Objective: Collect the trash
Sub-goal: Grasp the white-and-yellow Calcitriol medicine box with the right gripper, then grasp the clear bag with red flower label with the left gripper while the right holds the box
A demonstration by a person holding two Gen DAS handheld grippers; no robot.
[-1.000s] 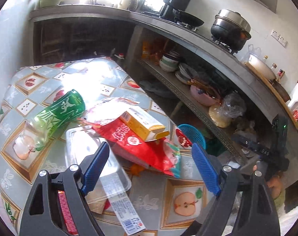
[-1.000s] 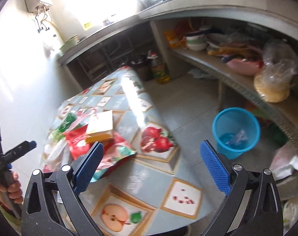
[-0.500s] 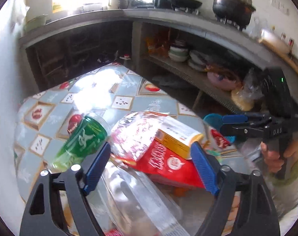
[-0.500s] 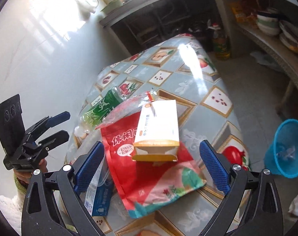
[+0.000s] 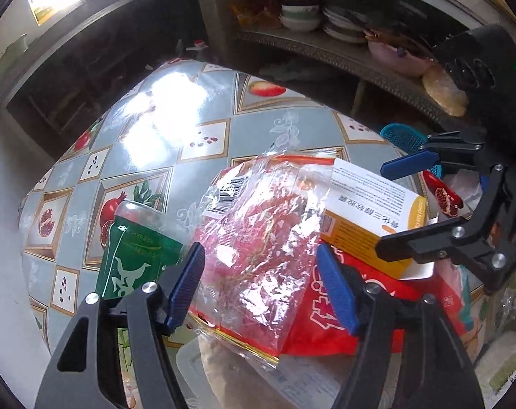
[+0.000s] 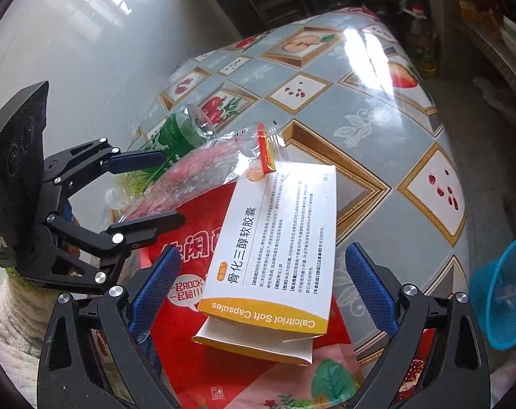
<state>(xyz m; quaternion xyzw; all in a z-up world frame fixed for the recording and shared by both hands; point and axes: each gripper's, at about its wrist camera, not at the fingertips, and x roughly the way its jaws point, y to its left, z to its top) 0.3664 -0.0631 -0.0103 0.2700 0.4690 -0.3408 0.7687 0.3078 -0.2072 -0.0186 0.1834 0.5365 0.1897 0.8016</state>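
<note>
A pile of trash lies on the tiled-pattern table (image 5: 203, 143). A clear crinkled wrapper (image 5: 258, 238) lies on a red snack bag (image 5: 326, 323). My left gripper (image 5: 261, 286) is open, with its blue fingers on either side of the wrapper. A white and yellow medicine box (image 6: 275, 248) lies on the red bag (image 6: 186, 259). My right gripper (image 6: 264, 289) is open, with its fingers on either side of the box. A green bottle (image 5: 135, 255) lies left of the wrapper.
A blue mesh waste basket (image 6: 503, 293) stands on the floor past the table's right edge. A clear plastic tray (image 5: 275, 375) lies under the pile. Shelves with bowls and plates (image 5: 309, 20) run behind the table. A white wall is on the left.
Both grippers have moved in closer to the pile. The left now straddles the clear wrapper and the right straddles the medicine box. Both stay open.
</note>
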